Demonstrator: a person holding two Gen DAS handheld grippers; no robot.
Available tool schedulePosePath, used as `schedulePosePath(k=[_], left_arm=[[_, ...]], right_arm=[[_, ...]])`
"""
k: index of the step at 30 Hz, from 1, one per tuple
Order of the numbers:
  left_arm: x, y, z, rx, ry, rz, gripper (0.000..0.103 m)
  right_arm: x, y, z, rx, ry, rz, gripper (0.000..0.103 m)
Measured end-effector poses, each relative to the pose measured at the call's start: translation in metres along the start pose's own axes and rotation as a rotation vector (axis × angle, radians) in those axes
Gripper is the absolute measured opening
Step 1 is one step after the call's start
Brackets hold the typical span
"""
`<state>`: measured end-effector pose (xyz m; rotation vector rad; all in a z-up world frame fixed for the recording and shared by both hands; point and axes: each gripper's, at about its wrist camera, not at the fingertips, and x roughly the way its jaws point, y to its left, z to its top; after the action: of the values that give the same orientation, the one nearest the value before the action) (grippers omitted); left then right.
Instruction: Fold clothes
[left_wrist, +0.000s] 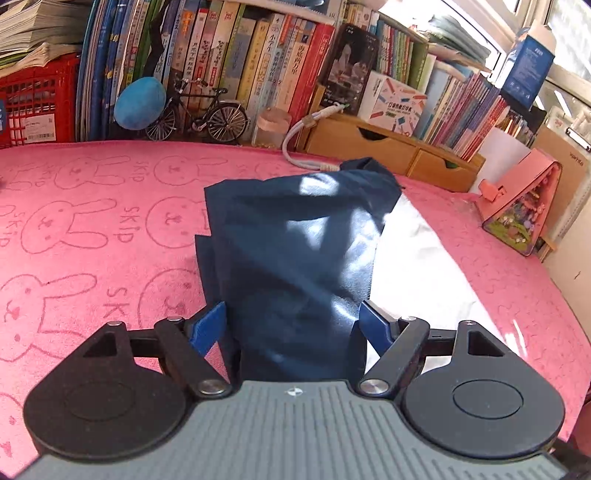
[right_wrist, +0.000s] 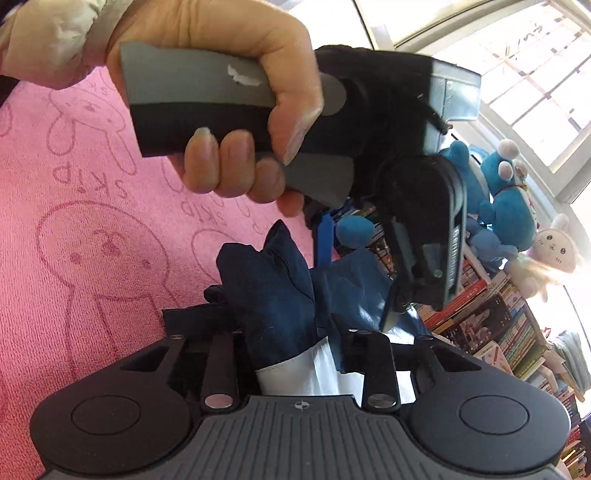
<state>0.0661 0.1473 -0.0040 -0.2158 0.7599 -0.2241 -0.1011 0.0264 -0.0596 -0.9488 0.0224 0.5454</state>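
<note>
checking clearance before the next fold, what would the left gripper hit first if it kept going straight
Probably the navy garment, already lying between the open jaws of the left gripper; depth is hard to judge.

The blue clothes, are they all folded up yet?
Nearly, it looks like. The dark blue garment already lies doubled into a narrow bundle on the pink bunny towel. The left gripper stands open around its near end. The right gripper has cloth between its fingers. Smoothing and letting go seem left.
</note>
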Motion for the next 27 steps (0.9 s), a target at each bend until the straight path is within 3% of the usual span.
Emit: schedulePosePath(k=[2,4,7,12,16,19,21,23,27], left_arm=[[0.006,0.012,-0.013,-0.042,0.005,-0.009,0.088],[0.003,0.011,-0.016,-0.015,-0.01,0.012,0.089],[0.0,0.007,-0.021,0.041,-0.017,0.078,0.099],[0.0,0.008,-0.028,0.065,-0.019,0.103,0.1],[0.001,0.006,-0.033,0.097,-0.026,0.135,0.103],[0.0,0.005,-0.035,0.104,-0.023,0.156,0.103],[-0.009,0.008,-0.031,0.057,-0.008,0.175,0.103],[-0.031,0.008,-0.026,0.018,-0.046,0.178,0.088],[-0.089,-0.031,-0.025,0.14,-0.218,0.243,0.088]], right_arm=[[-0.007,-0.004,-0.003,-0.003,-0.009,-0.061,0.078],[-0.017,-0.012,-0.01,0.0,-0.002,-0.076,0.086],[-0.028,-0.022,-0.027,0.012,0.037,-0.097,0.087],[-0.035,-0.054,-0.075,0.072,0.169,-0.184,0.092],[-0.047,-0.086,-0.116,0.229,0.291,-0.248,0.101],[-0.052,-0.099,-0.132,0.365,0.328,-0.223,0.101],[-0.054,-0.094,-0.129,0.347,0.325,-0.242,0.101],[-0.054,-0.093,-0.127,0.35,0.323,-0.244,0.101],[-0.05,-0.097,-0.125,0.357,0.325,-0.237,0.101]])
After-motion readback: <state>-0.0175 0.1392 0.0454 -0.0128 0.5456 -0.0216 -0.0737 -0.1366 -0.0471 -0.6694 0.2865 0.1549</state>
